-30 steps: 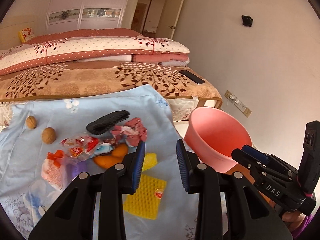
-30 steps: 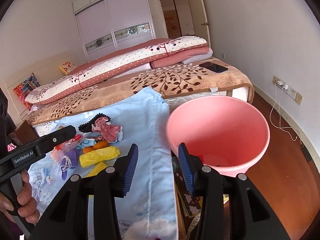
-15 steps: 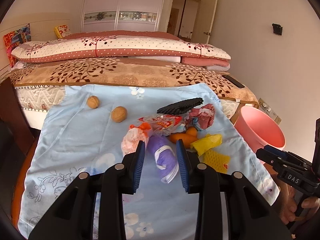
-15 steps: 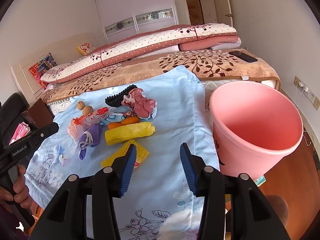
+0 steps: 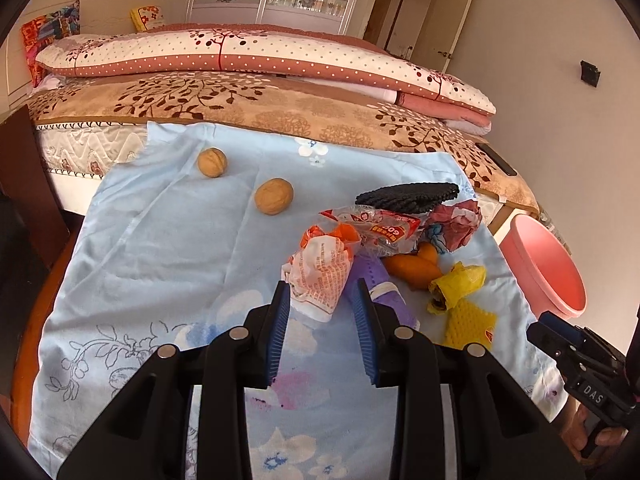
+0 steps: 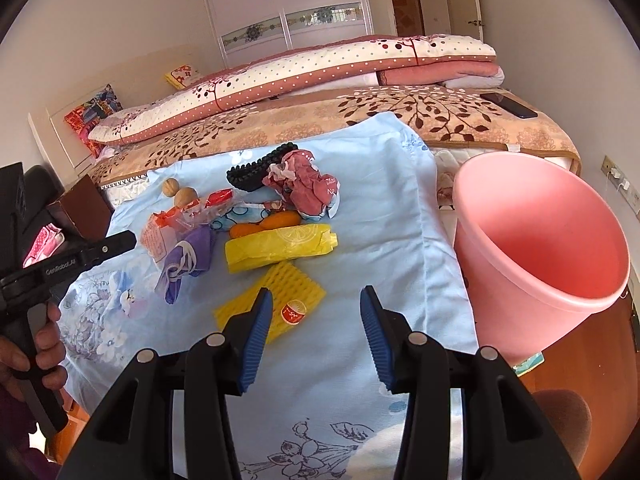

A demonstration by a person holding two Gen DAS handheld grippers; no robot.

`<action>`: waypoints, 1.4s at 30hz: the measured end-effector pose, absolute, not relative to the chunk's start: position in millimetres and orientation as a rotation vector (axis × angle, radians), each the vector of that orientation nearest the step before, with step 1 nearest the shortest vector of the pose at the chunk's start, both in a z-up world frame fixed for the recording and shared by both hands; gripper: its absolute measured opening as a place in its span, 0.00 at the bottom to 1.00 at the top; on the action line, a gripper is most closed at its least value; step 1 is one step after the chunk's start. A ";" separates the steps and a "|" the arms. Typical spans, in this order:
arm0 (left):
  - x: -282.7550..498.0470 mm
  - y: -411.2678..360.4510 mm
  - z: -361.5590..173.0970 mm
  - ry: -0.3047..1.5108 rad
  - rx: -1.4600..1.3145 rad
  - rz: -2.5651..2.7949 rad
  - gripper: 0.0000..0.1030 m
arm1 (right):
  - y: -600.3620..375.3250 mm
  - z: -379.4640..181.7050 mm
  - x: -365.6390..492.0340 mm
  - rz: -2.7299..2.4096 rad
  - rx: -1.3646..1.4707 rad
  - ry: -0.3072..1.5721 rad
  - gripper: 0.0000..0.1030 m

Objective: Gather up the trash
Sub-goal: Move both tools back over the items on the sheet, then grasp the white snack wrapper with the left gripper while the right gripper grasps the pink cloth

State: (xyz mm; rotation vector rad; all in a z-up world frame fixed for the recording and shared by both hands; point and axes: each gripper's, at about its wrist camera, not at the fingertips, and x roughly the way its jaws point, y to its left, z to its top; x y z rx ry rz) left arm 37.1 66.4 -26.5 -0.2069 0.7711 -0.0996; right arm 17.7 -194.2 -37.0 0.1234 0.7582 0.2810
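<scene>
A heap of trash lies on a light-blue floral cloth [image 5: 160, 260]. My left gripper [image 5: 320, 292] is open, and the near end of a crumpled orange-and-white wrapper [image 5: 320, 272] lies between its tips, untouched. Beside it are a purple wrapper [image 5: 380, 280], orange peel [image 5: 412, 266], a clear red-printed bag [image 5: 380, 228], a black toothed piece [image 5: 408, 196] and two walnuts [image 5: 274, 196]. My right gripper [image 6: 316, 296] is open just above a yellow foam net [image 6: 288, 280], with a yellow bag [image 6: 276, 248] behind it. A pink bin [image 6: 540, 240] stands to the right.
The cloth ends at a bed [image 5: 240, 100] with folded quilts and a dark phone [image 6: 508, 104]. Dark wooden furniture [image 5: 24, 184] stands at the left. Wooden floor [image 6: 608, 344] shows beside the bin. A hand [image 6: 24, 356] holds the left gripper's handle.
Both views swung from the pink bin to the trash heap. My left gripper moved left and down to the orange-and-white wrapper. My right gripper sank toward the foam net, its jaws slightly wider.
</scene>
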 end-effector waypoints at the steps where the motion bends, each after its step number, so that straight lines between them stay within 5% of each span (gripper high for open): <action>1: 41.9 65.9 -27.6 0.776 -0.205 -0.098 0.32 | -193.1 -37.2 18.2 0.282 0.122 0.760 0.44; 18: 65.8 63.3 -38.7 0.803 -0.205 -0.130 0.38 | -176.9 -26.9 53.6 0.341 0.147 0.777 0.54; 27: 62.7 69.9 -31.7 0.786 -0.230 -0.161 0.21 | -179.2 -7.3 86.2 0.309 0.155 0.740 0.57; 42: 45.4 73.5 -7.8 0.743 -0.219 -0.148 0.21 | -135.5 -11.4 140.5 0.352 0.040 0.727 0.59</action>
